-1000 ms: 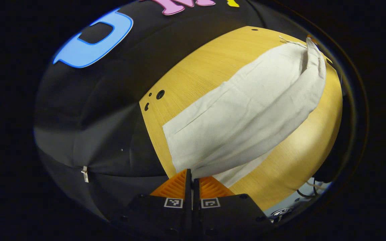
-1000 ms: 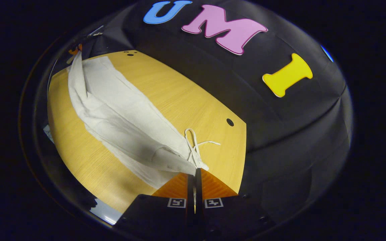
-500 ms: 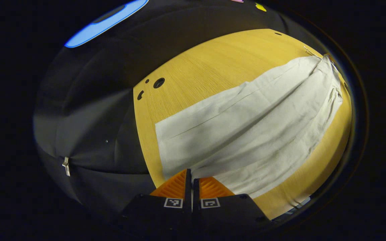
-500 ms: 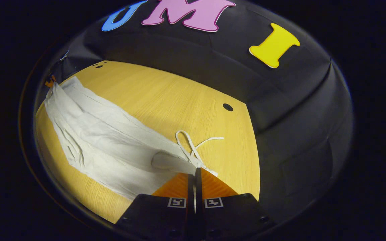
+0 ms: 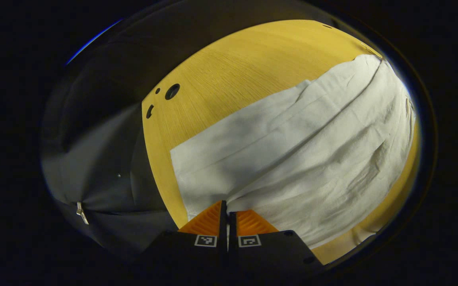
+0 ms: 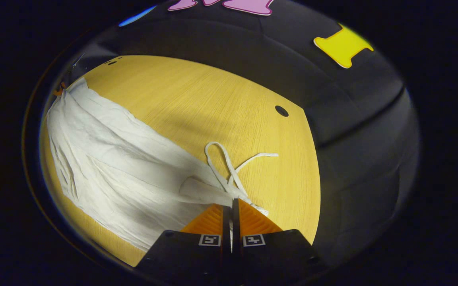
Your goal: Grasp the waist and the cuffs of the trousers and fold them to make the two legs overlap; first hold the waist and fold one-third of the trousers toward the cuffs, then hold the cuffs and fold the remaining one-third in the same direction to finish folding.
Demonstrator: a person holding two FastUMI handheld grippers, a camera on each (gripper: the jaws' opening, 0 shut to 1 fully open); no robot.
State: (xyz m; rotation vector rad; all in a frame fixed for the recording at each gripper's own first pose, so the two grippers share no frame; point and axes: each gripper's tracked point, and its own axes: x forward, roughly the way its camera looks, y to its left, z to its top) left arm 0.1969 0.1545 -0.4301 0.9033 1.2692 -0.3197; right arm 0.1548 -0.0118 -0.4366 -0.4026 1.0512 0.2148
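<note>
Trousers (image 5: pixel 292 151): pale, thin, creased cloth spread across centre and right of the table (image 5: pixel 229 67); we judge them light, limp, prone to sag.
Left gripper (image 5: pixel 228 214): fingers closed, pinching the cuff edge at bottom centre.
Right gripper (image 6: pixel 231 210): closed on the waist beside the drawstring (image 6: pixel 229 167).
Hold: we'd keep to hems.
Containers: none seen.

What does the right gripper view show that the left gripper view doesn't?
Right gripper view: the waist drawstring looped on the table, and the right gripper shut on the trousers' waist. Left gripper view: a cluster of table holes and the left gripper shut on the cuff end. Shared: white trousers on the wooden table.
</note>
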